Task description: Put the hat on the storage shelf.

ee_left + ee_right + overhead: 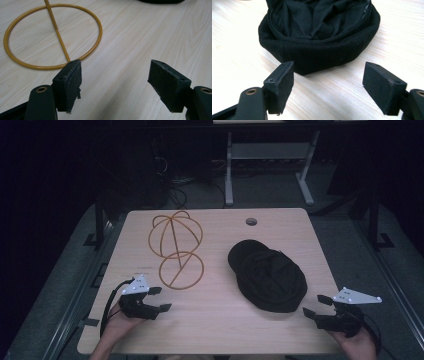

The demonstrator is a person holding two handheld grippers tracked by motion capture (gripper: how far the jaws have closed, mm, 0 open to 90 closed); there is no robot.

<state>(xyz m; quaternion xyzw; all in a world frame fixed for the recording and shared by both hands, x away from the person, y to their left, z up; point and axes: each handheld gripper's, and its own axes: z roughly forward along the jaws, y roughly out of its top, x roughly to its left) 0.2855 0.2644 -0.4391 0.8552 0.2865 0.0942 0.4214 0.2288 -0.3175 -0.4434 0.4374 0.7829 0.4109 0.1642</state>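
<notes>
On the light wooden surface (220, 320) two things lie well apart: a yellow wire frame (176, 249) on the left half and a black cap (267, 275) on the right half. In the high view the frame has a flat ring near the person and a rounded cage of thin rods behind it, and the two parts are joined by a straight rod. The cap lies with its opening turned up, so the creased black lining can be seen in the right gripper view.

The left gripper (159, 299) is held in the left hand (116, 322) near the front left corner of the surface, just beside the flat ring. In the left gripper view its fingers (72, 82) stand wide apart with only bare wood between them; the ring (53, 35) lies just past the left finger, but I cannot tell if it touches it.

The right gripper (316, 306) is held in the right hand (357, 345) near the front right corner, close to the near edge of the cap. In the right gripper view its fingers (280, 85) are also wide, and nothing is held between them. The band of the cap (319, 53) sits just ahead of the fingertips, more to the side of the left finger, and a strip of wood is visible between the cap and the right finger.

A small round hole (251, 221) is in the surface near its far edge.
</notes>
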